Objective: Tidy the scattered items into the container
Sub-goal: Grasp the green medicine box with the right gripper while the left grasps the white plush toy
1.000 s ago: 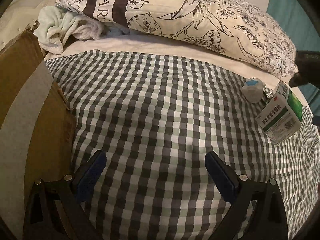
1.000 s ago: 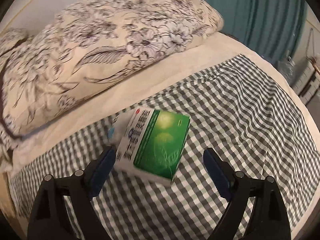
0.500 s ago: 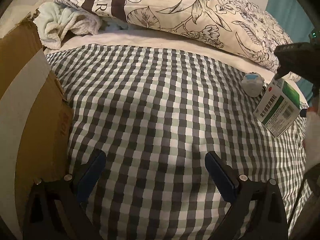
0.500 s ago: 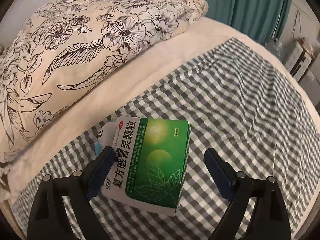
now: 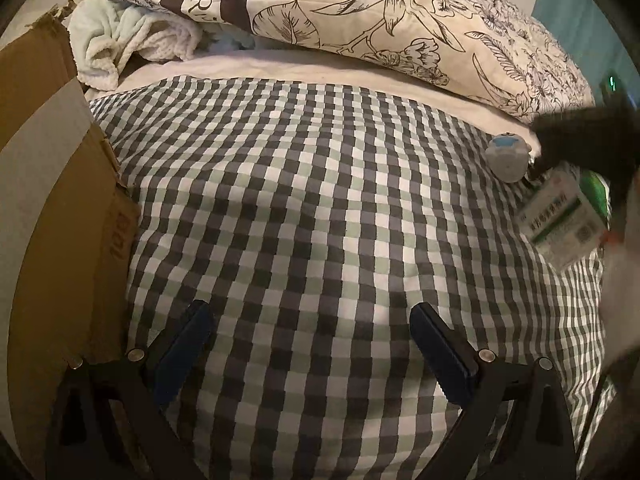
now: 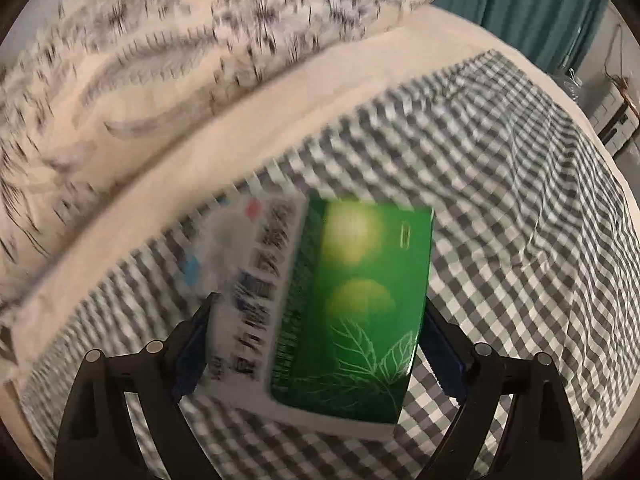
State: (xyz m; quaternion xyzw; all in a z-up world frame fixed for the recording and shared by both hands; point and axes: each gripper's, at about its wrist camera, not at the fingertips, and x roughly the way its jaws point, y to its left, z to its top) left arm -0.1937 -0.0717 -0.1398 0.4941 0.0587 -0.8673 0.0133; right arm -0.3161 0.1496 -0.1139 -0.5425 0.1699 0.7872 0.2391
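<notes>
A green and white medicine box (image 6: 340,304) sits between the fingers of my right gripper (image 6: 320,344), whose pads press both of its sides; the view is motion-blurred. The box also shows at the far right in the left wrist view (image 5: 564,216), under the dark right gripper (image 5: 592,140). A small round grey and blue item (image 5: 507,156) lies on the checked cover beside it. A cardboard box (image 5: 52,208) stands at the left edge. My left gripper (image 5: 312,344) is open and empty above the checked cover.
A floral pillow (image 5: 380,12) lies across the head of the bed, with a pale green towel (image 5: 124,44) at its left end. A teal curtain (image 6: 536,4) hangs behind the bed. The checked cover (image 5: 304,208) spans the middle.
My right gripper has moved forward around the medicine box and closed on its sides. The left gripper has barely moved.
</notes>
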